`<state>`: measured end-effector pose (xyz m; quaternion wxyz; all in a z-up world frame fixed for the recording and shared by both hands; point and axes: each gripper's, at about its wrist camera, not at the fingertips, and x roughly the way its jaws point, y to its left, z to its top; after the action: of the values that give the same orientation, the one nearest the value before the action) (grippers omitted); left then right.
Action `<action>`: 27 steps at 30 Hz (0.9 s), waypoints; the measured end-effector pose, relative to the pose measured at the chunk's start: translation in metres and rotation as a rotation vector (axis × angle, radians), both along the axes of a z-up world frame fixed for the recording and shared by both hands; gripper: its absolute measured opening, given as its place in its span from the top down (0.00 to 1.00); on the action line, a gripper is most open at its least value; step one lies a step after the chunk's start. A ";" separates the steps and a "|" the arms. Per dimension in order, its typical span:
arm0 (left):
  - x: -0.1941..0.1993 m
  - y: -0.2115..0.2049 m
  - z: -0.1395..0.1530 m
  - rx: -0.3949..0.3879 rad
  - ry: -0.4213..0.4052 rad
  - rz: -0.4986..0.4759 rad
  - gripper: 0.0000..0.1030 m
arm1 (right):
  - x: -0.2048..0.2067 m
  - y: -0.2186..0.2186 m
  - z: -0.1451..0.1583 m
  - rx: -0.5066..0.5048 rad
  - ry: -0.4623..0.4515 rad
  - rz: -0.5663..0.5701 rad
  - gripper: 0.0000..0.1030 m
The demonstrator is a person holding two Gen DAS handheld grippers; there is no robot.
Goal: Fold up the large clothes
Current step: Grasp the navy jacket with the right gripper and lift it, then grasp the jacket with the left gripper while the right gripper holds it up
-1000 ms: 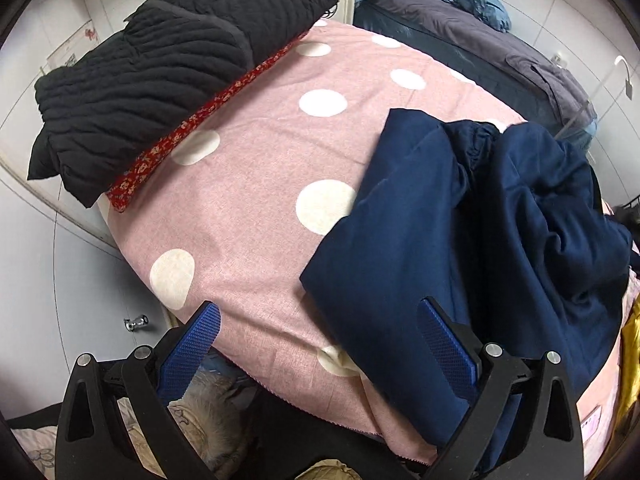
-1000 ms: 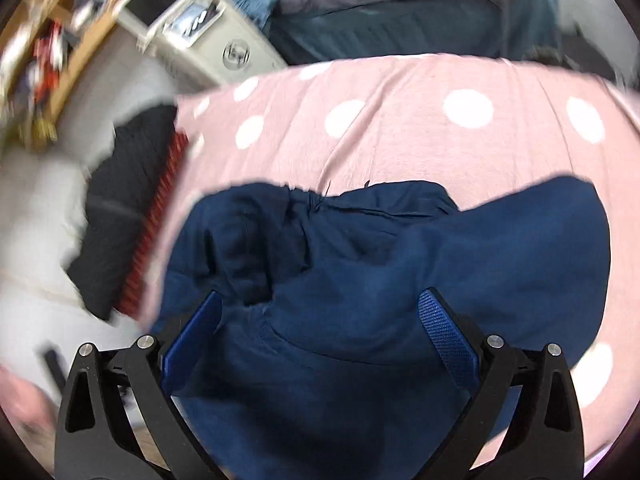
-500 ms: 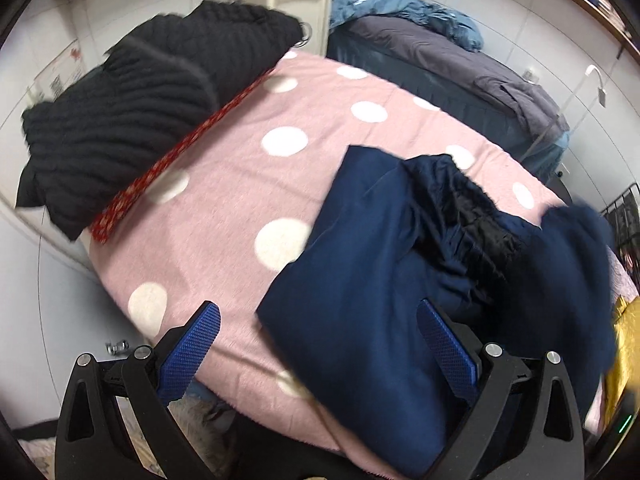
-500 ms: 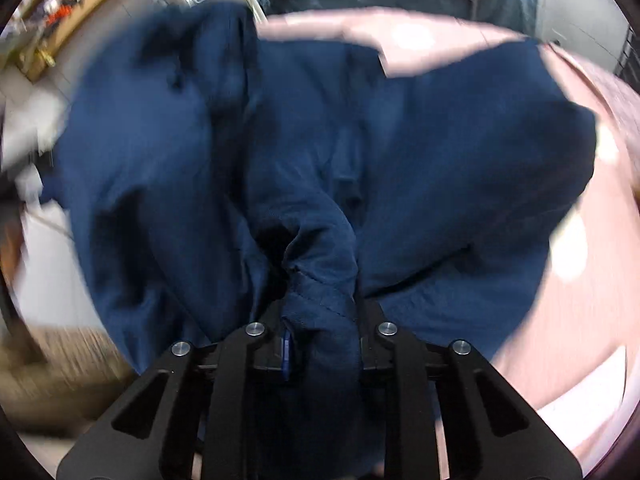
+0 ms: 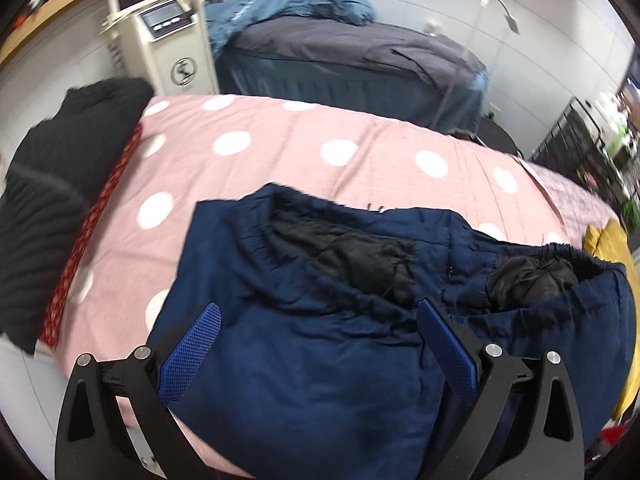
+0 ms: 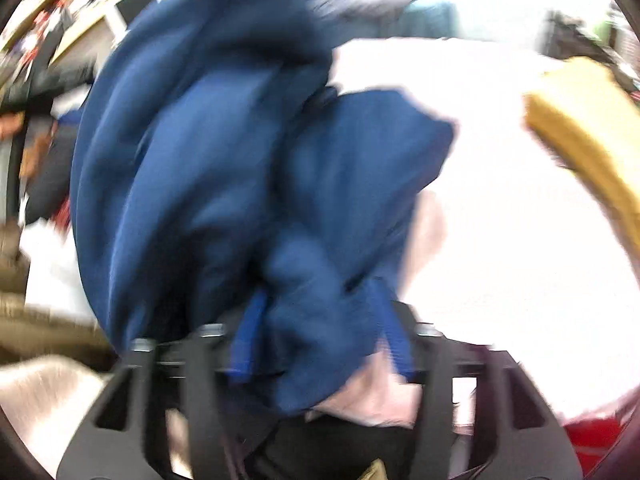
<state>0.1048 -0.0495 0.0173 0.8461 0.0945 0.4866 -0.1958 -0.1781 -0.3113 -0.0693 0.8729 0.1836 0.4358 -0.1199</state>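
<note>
The right gripper (image 6: 320,332) pinches a bunch of the navy padded jacket (image 5: 320,340), lifting it to fold; the left gripper (image 5: 320,344) hangs spread above the pink polka-dot bed's (image 5: 280,160) near edge.

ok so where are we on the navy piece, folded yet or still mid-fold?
Mid-fold. Done: a black garment already sits folded at the edge of the polka-dot cover. In hand: the right tool grips a bunch of the navy garment, though that view is blurred. The left tool is open above it, holding nothing. Left: the navy garment lies rumpled, black lining showing. A yellow garment waits.
</note>
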 end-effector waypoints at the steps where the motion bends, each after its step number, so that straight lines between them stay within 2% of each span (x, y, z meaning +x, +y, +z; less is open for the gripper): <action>1: 0.003 -0.006 -0.002 0.013 -0.004 -0.008 0.06 | -0.005 -0.012 0.010 -0.008 -0.045 -0.049 0.31; 3: 0.006 -0.008 -0.005 0.019 0.000 -0.008 0.06 | -0.009 -0.033 0.020 -0.002 -0.088 -0.102 0.30; 5: 0.011 -0.008 -0.011 0.005 0.033 0.004 0.06 | -0.006 -0.052 0.023 0.019 -0.087 -0.136 0.30; 9: 0.010 -0.008 -0.017 -0.032 0.077 0.002 0.06 | 0.015 -0.089 0.011 0.072 -0.079 -0.227 0.30; 11: 0.005 -0.009 -0.022 -0.012 0.079 -0.017 0.06 | 0.024 -0.111 0.002 0.123 -0.080 -0.290 0.30; 13: 0.002 -0.009 -0.026 0.008 0.083 -0.027 0.06 | 0.026 -0.129 -0.010 0.241 -0.105 -0.352 0.30; 15: -0.001 -0.003 -0.033 0.018 0.101 -0.026 0.06 | 0.033 -0.155 -0.030 0.407 -0.132 -0.425 0.30; 17: -0.001 0.004 -0.038 0.022 0.116 -0.018 0.06 | 0.056 -0.175 -0.055 0.546 -0.099 -0.458 0.30; 20: 0.000 0.013 -0.044 0.026 0.134 -0.001 0.06 | 0.099 -0.193 -0.095 0.659 0.047 -0.394 0.30; 21: 0.000 0.015 -0.045 0.028 0.136 0.003 0.06 | 0.114 -0.187 -0.110 0.724 0.104 -0.336 0.30; 23: 0.002 0.020 -0.046 0.028 0.134 0.010 0.06 | 0.132 -0.159 -0.124 0.842 0.137 -0.207 0.31; 24: 0.003 0.021 -0.046 0.026 0.134 0.013 0.06 | 0.141 -0.144 -0.124 0.859 0.158 -0.135 0.31; 25: 0.004 0.022 -0.047 0.022 0.139 0.017 0.06 | 0.155 -0.125 -0.118 0.805 0.185 -0.059 0.33; 26: 0.005 0.022 -0.047 0.018 0.142 0.018 0.06 | 0.162 -0.112 -0.109 0.745 0.201 -0.025 0.44; 27: 0.007 0.021 -0.046 0.011 0.146 0.016 0.06 | 0.170 -0.097 -0.099 0.683 0.207 0.008 0.66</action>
<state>0.1116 -0.0285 -0.0291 0.8094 0.0808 0.5489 -0.1924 -0.0082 -0.4087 -0.1684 0.7129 0.4502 0.5374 0.0182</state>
